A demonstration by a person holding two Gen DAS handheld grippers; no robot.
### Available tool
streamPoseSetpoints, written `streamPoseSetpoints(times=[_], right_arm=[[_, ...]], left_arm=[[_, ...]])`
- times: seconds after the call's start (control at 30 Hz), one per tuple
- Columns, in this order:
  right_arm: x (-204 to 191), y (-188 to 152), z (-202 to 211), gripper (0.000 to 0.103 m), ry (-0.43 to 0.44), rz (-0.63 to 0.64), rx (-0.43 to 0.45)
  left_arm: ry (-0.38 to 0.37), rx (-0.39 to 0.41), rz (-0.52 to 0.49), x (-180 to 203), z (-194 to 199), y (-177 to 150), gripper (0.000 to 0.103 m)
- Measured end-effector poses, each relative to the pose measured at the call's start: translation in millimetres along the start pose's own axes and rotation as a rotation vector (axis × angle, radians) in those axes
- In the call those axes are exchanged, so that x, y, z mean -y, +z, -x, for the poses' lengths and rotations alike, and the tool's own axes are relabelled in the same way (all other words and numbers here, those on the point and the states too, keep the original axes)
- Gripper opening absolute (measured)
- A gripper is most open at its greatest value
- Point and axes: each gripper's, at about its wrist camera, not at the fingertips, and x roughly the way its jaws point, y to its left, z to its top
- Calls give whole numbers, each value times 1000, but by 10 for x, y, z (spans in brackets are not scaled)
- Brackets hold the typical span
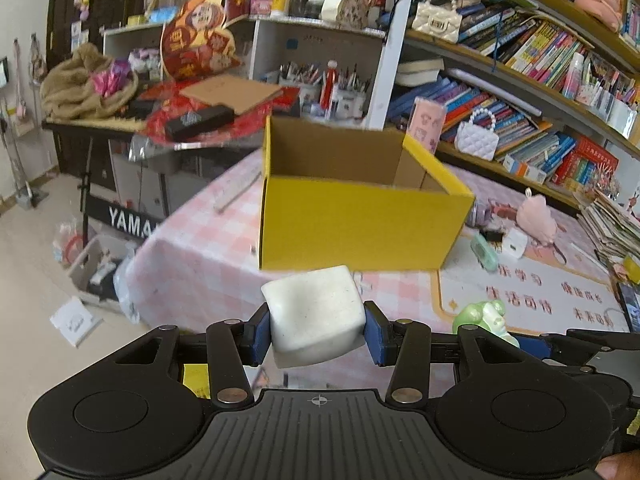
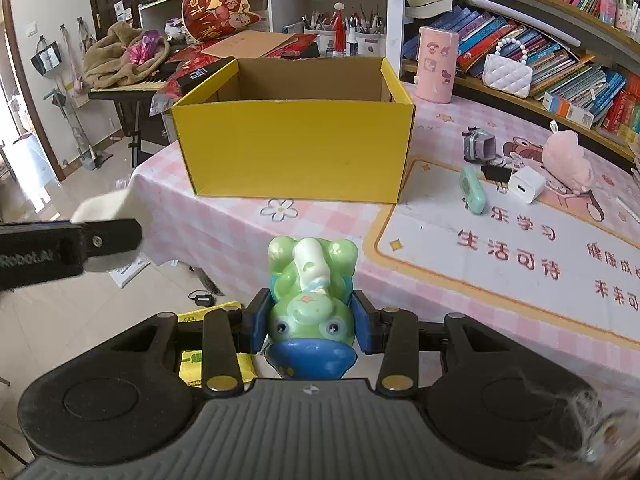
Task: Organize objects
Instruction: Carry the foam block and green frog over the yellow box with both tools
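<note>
- The yellow cardboard box (image 2: 294, 148) stands open-topped on the pink checked worktop (image 2: 224, 220), filling the centre of both wrist views. It reads as the collecting bin for the tidy-up, and what shows of its brown inside looks bare; the bottom is hidden.
- The left gripper (image 1: 317, 326) is clenched on a white squashy block (image 1: 314, 314). The blue pads (image 1: 262, 330) press its two sides, which bulge a little, so the block seems soft. It is held off the worktop, low in the frame in front of the box's near wall.
- The right gripper (image 2: 306, 322) is clamped around a green frog-like toy (image 2: 308, 292) with a blue base. The toy lies between the blue pads with its face toward the camera and a white piece on top. It too hangs clear of the worktop, below centre of the frame and short of the box.
- In the right wrist view the left gripper and its white block appear at the left edge, beside the worktop's corner; in the left wrist view the green toy peeks in at lower right. The two are side by side, apart from each other.
- Both objects are probably carried this way so each can be lifted over the near wall and dropped in.
- Still loose to the right of the box: a mint green case (image 2: 473, 190), a white charger (image 2: 526, 185), a pink plush (image 2: 568, 164).
</note>
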Motion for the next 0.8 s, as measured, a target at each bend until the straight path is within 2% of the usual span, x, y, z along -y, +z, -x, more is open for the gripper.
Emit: streamPoseSetpoints(times=[0.3,0.57,0.7,0.8], right_arm=[[106,531,-112,40,24,-1,91],[246,1136,-246,40,54,-1,183],[351,1440,-397,40,65,3,228],[414,1646,-602,40,66,14,238]], left_arm=[[-4,101,-38,119,-167,520,45],[-7,168,-50,249,-507,1010,45],[3,171,-57,300,-741,1176,45],[18,141,-52,314,-947,1216,45]])
